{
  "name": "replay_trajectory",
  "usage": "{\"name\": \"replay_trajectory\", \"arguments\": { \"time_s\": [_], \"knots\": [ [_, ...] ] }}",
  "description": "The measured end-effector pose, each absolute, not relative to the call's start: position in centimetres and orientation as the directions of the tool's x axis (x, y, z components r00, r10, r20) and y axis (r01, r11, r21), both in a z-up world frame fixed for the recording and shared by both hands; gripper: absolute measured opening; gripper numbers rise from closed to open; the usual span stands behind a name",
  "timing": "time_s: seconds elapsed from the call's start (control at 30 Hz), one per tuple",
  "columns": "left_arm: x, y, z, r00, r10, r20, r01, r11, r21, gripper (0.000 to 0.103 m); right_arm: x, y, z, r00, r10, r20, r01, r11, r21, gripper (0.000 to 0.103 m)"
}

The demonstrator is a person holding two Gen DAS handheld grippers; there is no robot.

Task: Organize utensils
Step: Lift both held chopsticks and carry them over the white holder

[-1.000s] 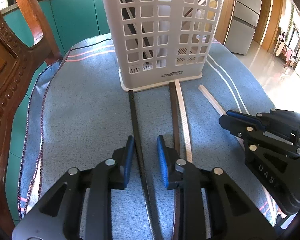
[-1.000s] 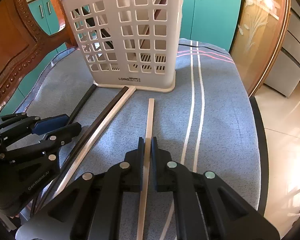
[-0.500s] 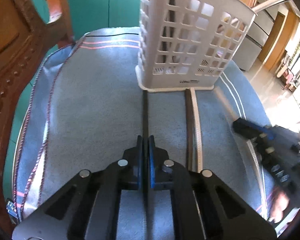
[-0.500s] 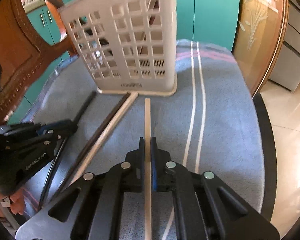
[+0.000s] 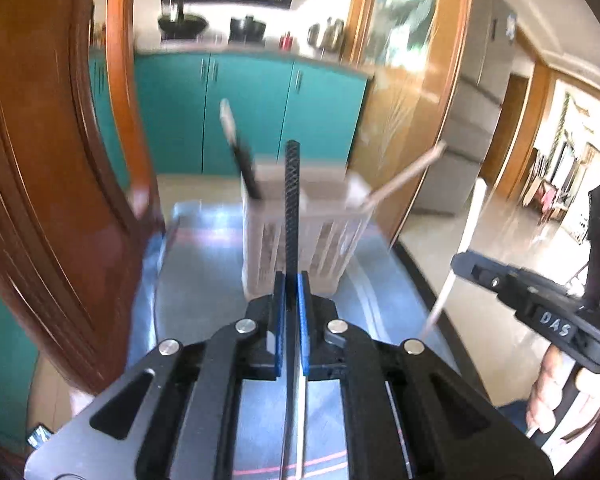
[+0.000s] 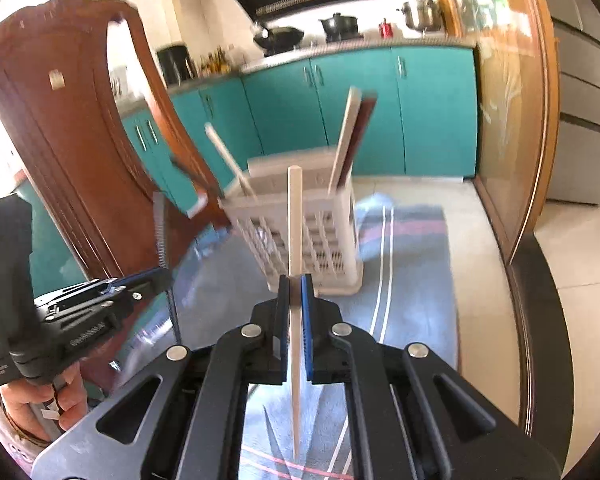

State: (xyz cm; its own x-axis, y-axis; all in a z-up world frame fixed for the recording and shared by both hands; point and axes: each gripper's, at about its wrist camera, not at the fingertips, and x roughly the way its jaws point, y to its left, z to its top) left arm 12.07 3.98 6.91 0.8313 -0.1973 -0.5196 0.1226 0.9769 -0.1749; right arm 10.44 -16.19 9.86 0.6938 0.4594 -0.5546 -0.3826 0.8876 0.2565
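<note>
Centre frame, the left gripper (image 5: 291, 284) clamps a black textured chopstick (image 5: 291, 200); the right gripper (image 6: 295, 286) clamps a cream chopstick (image 6: 295, 216), before a white slotted basket (image 6: 332, 248).

Teal cabinets (image 6: 352, 108), tiled floor (image 6: 572, 264)

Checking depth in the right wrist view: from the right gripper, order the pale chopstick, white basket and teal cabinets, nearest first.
1. Pale chopstick, clamped in the right gripper.
2. White basket, ahead on the blue cloth.
3. Teal cabinets, far behind the basket.
</note>
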Motion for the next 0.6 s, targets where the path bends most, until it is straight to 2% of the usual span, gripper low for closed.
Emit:
{"name": "replay_trajectory", "arguments": {
  "time_s": [0.17,0.3,0.37,0.43,0.6],
  "knots": [
    [12.6,3.7,14.0,0.905,-0.188,-0.382,0.139,0.978,-0.153,0.007,11.4,-17.3,15.7,0.77,0.474,-0.427,-0.383,0.879,0.285,0.006],
    [14.3,3.8,19.2,0.955,-0.158,-0.252,0.128,0.983,-0.131,0.007,13.3,-17.5,20.1,0.847,0.45,-0.284,-0.367,0.88,0.301,0.007],
    [15.6,3.6,19.9,0.959,-0.146,-0.241,0.119,0.985,-0.121,0.007,14.3,-17.4,21.4,0.879,0.431,-0.206,-0.358,0.88,0.312,0.007],
    [17.5,3.5,19.2,0.959,-0.116,-0.257,0.092,0.99,-0.104,0.007,15.3,-17.0,21.5,0.903,0.395,-0.169,-0.334,0.893,0.3,0.007],
    [20.6,3.6,15.5,0.937,-0.079,-0.34,0.045,0.993,-0.106,0.007,18.1,-15.4,18.5,0.898,0.359,-0.254,-0.293,0.919,0.262,0.007]
  ]
}}
